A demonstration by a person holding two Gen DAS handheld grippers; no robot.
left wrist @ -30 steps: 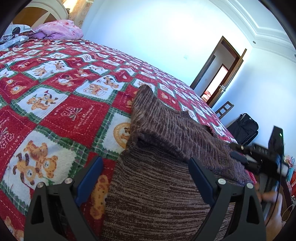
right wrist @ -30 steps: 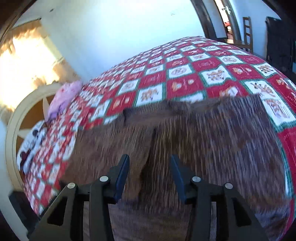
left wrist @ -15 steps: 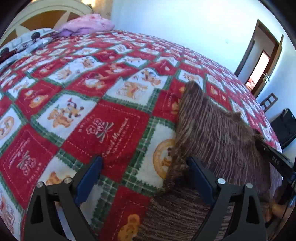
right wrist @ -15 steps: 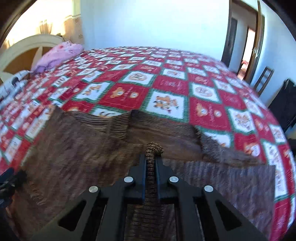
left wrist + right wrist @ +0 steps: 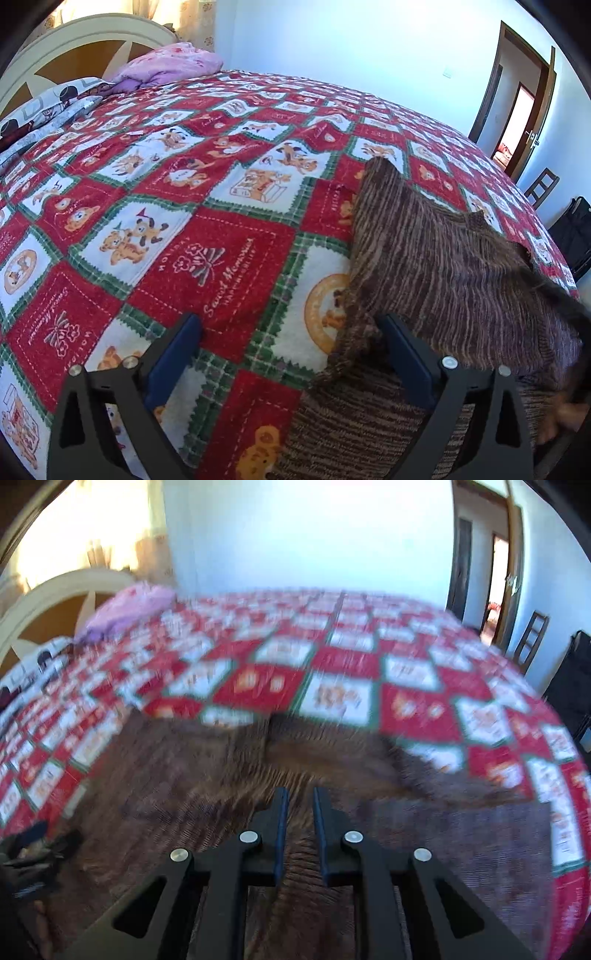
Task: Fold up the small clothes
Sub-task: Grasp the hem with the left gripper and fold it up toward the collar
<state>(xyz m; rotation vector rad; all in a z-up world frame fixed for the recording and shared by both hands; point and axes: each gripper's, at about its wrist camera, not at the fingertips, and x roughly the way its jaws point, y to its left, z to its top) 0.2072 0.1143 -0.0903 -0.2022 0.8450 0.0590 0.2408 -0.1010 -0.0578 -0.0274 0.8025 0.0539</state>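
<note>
A brown striped knit garment (image 5: 443, 266) lies partly folded on a red, white and green patchwork bedspread (image 5: 184, 184). My left gripper (image 5: 288, 321) stands wide and is still opening. Its right finger rests against the garment's left edge, its left finger is over the bedspread, and nothing is pinched. In the blurred right wrist view the garment (image 5: 184, 775) spreads below my right gripper (image 5: 301, 794). Those jaws stand narrowly apart and are opening slightly, with a ridge of the knit still gripped between the pads.
A pink bundle (image 5: 166, 62) and patterned bedding lie by the cream headboard (image 5: 55, 48) at the far end. An open door (image 5: 517, 92), a wooden chair (image 5: 541, 184) and a black bag (image 5: 576, 229) stand beyond the bed's right side. A hand (image 5: 565, 413) shows at the lower right.
The left view swung left, from over the garment to its left edge and the bedspread. The right jaws closed on a fold of the knit, then parted a little.
</note>
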